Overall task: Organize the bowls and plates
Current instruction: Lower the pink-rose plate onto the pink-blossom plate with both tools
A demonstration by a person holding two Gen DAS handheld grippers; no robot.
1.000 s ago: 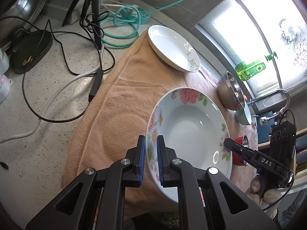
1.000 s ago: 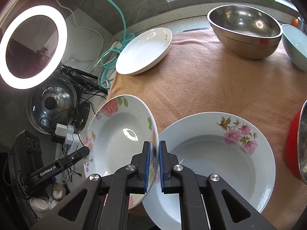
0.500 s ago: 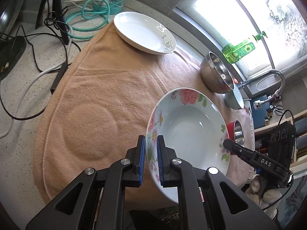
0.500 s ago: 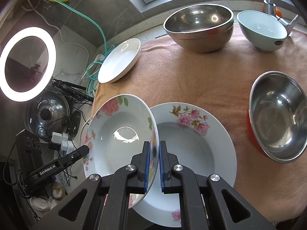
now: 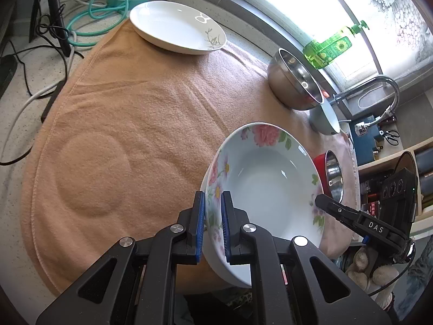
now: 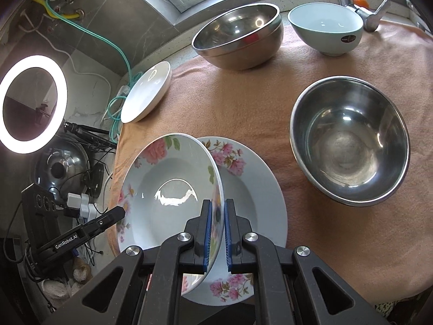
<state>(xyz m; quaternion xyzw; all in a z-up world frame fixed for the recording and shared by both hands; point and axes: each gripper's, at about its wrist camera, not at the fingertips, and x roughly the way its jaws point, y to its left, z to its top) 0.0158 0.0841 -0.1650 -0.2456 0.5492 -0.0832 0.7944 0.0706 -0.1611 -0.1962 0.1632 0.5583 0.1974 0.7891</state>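
Note:
A deep plate with pink flowers (image 5: pixel 265 184) hangs tilted above the peach cloth (image 5: pixel 135 108), held from two sides. My left gripper (image 5: pixel 213 197) is shut on its left rim. My right gripper (image 6: pixel 218 205) is shut on the opposite rim of the same plate (image 6: pixel 167 178). Under it, a second floral plate (image 6: pixel 254 195) lies flat on the cloth, partly covered by the held one. A plain white plate (image 5: pixel 176 29) sits at the cloth's far left corner.
A steel bowl (image 6: pixel 238 43) and a pale green bowl (image 6: pixel 327 32) stand at the back by the tap (image 6: pixel 360 10). A steel bowl with a red outside (image 6: pixel 351 149) sits to the right. Cables (image 5: pixel 89 19) and a ring light (image 6: pixel 29 103) lie left of the cloth.
Both grippers have carried the floral plate sideways to the right across the cloth, and it now overlaps the second floral plate more. Neither grip has changed.

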